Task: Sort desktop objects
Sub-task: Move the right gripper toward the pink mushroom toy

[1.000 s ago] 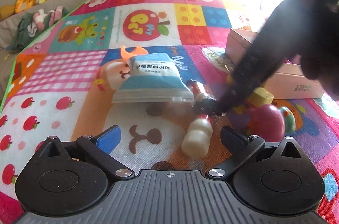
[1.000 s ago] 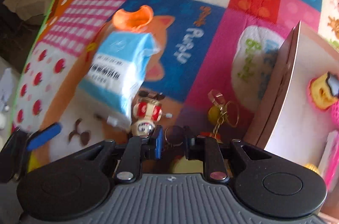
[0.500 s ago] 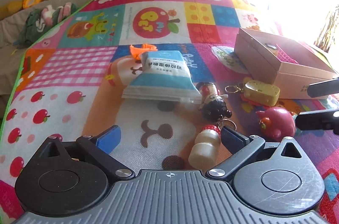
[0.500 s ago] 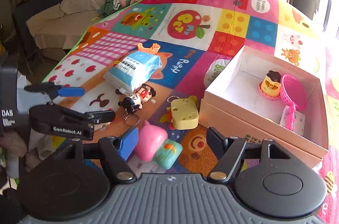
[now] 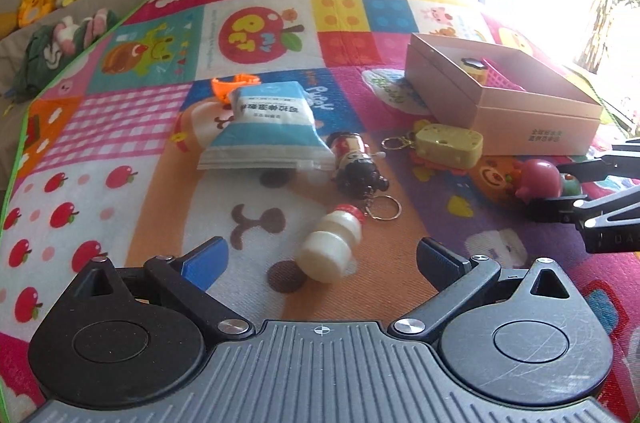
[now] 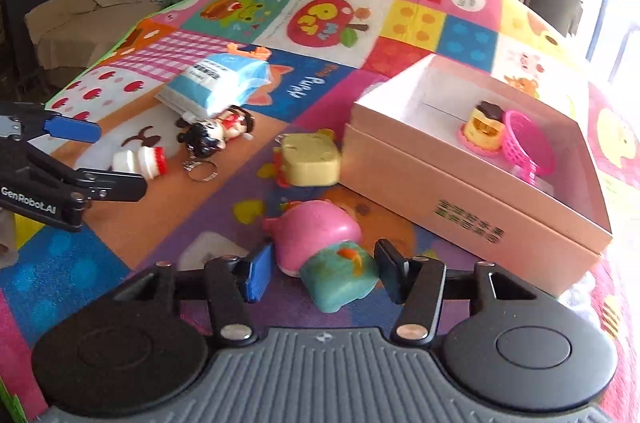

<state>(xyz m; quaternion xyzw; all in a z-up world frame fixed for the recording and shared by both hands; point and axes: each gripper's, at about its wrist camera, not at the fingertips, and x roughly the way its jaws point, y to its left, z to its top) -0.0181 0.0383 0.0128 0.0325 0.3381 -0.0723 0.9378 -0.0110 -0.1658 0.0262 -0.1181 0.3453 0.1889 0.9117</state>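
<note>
Closing around the teal toy, the right gripper has a jaw on either side of it, with a sliver of mat visible between each pad and the toy — so nothing is pinched yet. The toy lies on the play mat touching the pink pig toy just beyond it, and that contact is the snag: the pads could catch the pig as they come together. Probably the teal piece was chosen because it sits nearest the pink box, which stands open just to the right and already holds a small cake-shaped toy and a pink scoop. The gripper tilts down toward the mat, low and close.

Off to the side, the left gripper hovers with its jaws spread wide and nothing between them; the small white bottle lies on its side on the mat ahead of it, seemingly next in line. Past the bottle lie a dark-haired doll keychain and a blue-and-white packet, with an orange clip poking out behind it. A yellow cheese keychain rests close against the box front — an easy later pick.
</note>
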